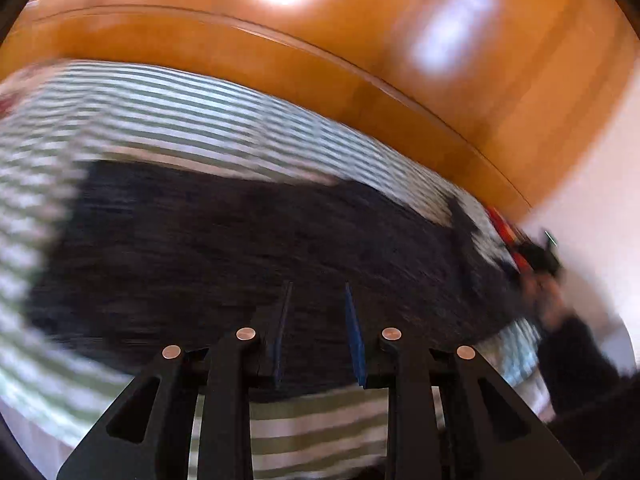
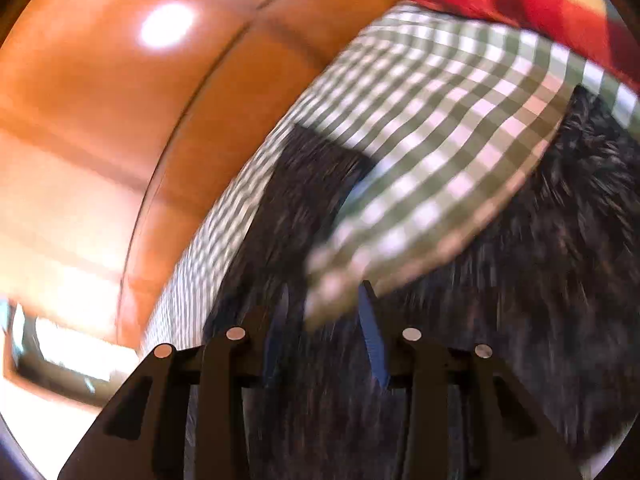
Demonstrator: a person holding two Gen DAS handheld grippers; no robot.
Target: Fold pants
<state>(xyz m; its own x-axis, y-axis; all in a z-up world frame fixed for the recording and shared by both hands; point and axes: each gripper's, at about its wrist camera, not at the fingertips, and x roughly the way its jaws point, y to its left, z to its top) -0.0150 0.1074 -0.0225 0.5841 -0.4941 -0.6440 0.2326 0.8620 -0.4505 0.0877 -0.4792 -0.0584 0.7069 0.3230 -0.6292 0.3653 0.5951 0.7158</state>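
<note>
Both grippers, left [image 1: 318,296] and right [image 2: 326,296], seemingly parted and empty above dark pants [image 1: 240,240]

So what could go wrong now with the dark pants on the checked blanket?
1. Both views are smeared, so aim may be poor: the left gripper and right gripper are open and hold nothing, and a grab could miss the dark pants.
2. The checked blanket lies right under the pants, so a finger might pinch it too.
3. One part of the pants sticks out apart, so the fold could end up crooked.
</note>
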